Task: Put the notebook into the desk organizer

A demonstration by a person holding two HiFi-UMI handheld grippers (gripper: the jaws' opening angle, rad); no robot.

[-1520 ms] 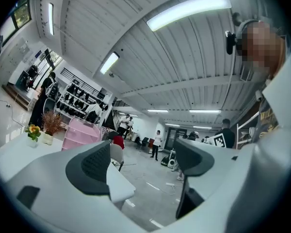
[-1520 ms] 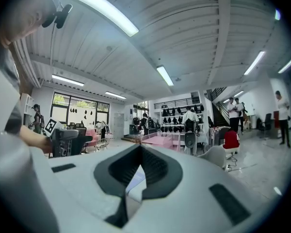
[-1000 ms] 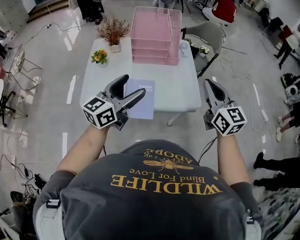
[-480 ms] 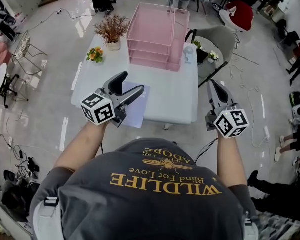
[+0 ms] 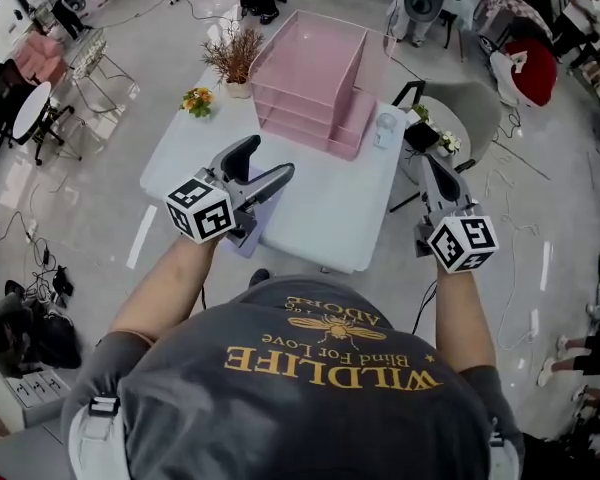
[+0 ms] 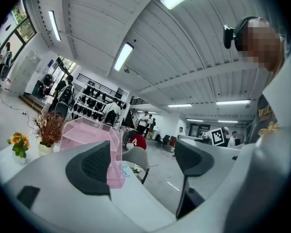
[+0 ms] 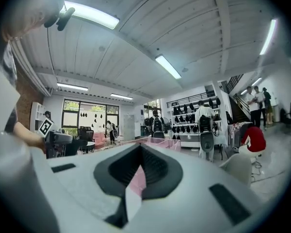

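1. The pink organizer (image 5: 315, 78) stood at the far end of the white desk (image 5: 330, 203), tiers stacked, open side facing the person. Everything below is placed from it.
2. The notebook (image 5: 264, 206), lavender, lay flat on the desk well short of the organizer, off its near-left corner by the desk's near edge. It was not in any tier.
3. The left hand-held gripper (image 5: 268, 168) hung right over the notebook, on the organizer's near side and covering much of the cover. Its jaws were spread wide, released, with nothing between them. Its own view showed only the organizer and the room through the gap. Whether it touched the cover, I couldn't tell.
4. The right hand-held gripper (image 5: 432, 168) sat off to the organizer's near right, showing past the desk's right edge in the head view. Its jaws were clenched together on nothing.
5. Just left of the organizer stood a dried plant (image 5: 235, 58) in a pale pot. A small bunch of yellow flowers (image 5: 197, 100) sat farther left and a bit nearer the person.
6. Just beside the organizer's right corner was a small white object (image 5: 385, 128), too small to identify. A grey chair (image 5: 465, 118) stood beyond it, off the desk.
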